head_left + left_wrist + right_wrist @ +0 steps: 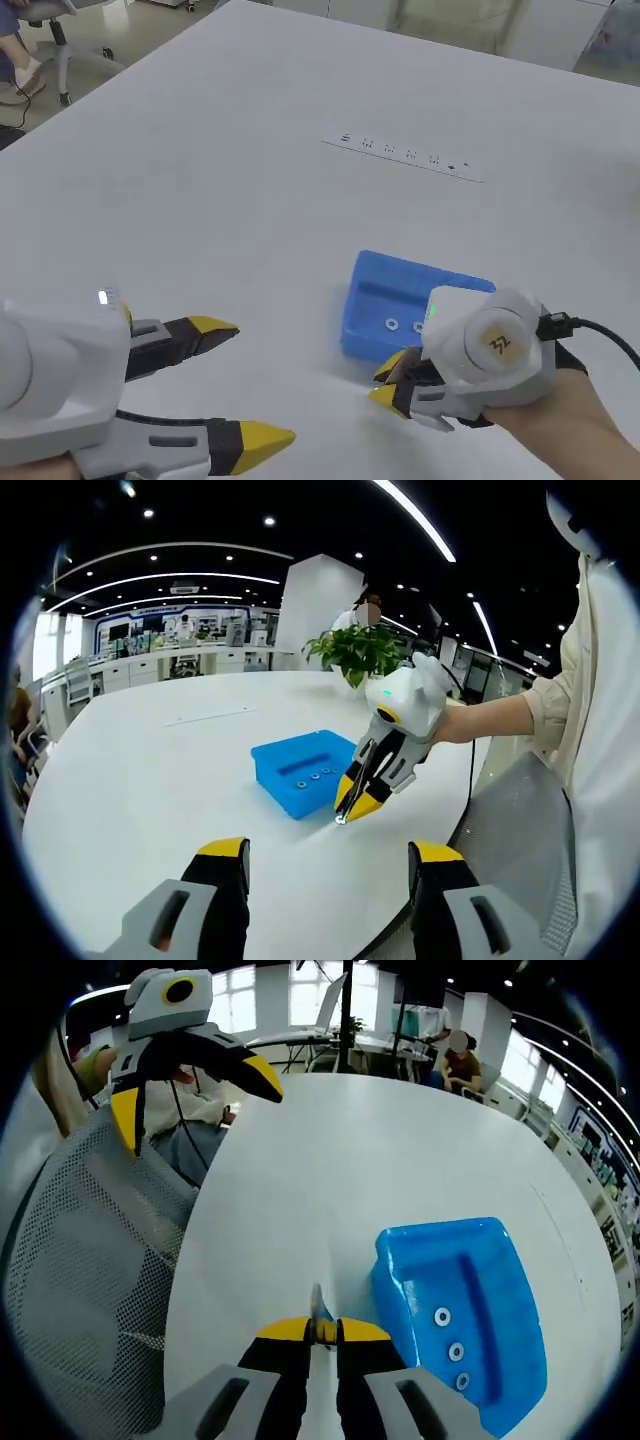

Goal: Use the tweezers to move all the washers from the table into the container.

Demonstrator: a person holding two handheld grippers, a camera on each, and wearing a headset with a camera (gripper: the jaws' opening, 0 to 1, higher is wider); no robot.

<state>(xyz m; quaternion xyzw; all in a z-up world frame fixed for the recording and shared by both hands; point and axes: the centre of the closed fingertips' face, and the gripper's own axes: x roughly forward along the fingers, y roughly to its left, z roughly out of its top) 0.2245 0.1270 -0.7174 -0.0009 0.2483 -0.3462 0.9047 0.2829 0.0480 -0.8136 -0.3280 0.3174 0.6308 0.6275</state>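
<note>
Beside the blue container (pixel 400 272), the right gripper (pixel 383 383) tilts down, clamped on barely visible tweezers (pixel 317 1310); the left gripper (pixel 262 383) hovers, jaws apart.

The desk (pixel 200 190) has a plain white top with a rounded edge. A blue container (pixel 410 275) rests directly on its near part. A flat white power strip (pixel 405 156) lies well apart from it, farther back.
</note>
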